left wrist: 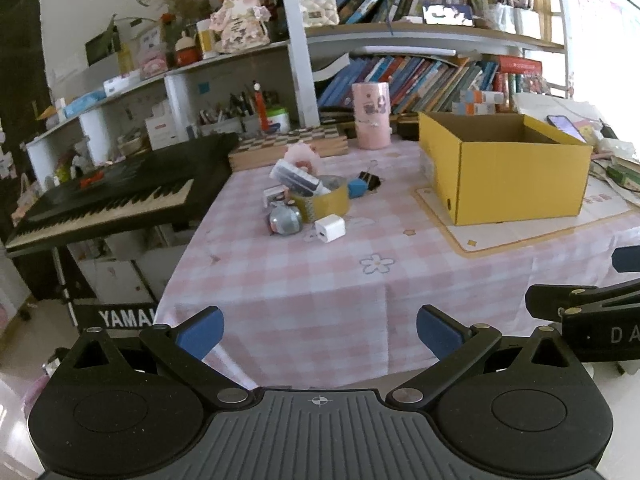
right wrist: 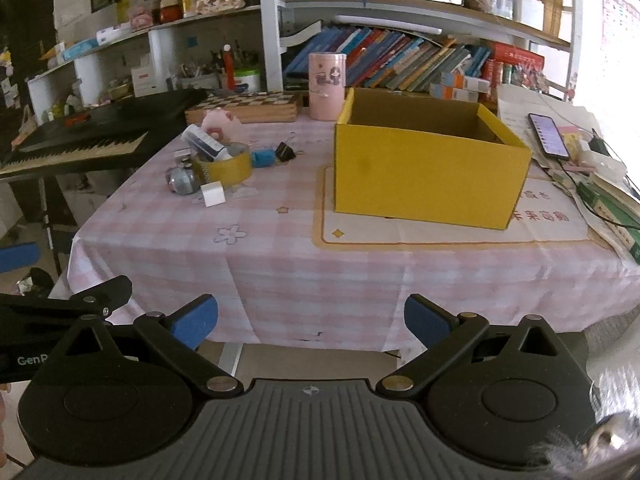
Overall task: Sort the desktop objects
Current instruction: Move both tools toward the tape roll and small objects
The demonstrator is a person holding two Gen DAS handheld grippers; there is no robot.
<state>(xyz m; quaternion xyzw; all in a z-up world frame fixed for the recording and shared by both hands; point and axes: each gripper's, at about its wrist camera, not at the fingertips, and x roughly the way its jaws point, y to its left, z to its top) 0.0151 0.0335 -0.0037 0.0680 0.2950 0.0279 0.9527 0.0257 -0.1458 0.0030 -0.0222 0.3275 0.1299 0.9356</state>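
The left gripper [left wrist: 319,334] hangs off the near table edge, blue fingers [left wrist: 200,334] spread wide, holding nothing. The right gripper [right wrist: 311,322] is likewise wide open and empty, short of the table.

On the pink checked tablecloth [right wrist: 320,264], left to right: one cluttered pile with one silver round object [right wrist: 182,180], one white charger cube [right wrist: 213,193], one yellow tape roll [right wrist: 226,168], one pink plush [right wrist: 220,121], one blue piece [right wrist: 263,158] and one black binder clip [right wrist: 285,151]; then one pink cylinder [right wrist: 326,86] behind; then one open yellow box [right wrist: 428,178] on a mat, well apart from the pile.
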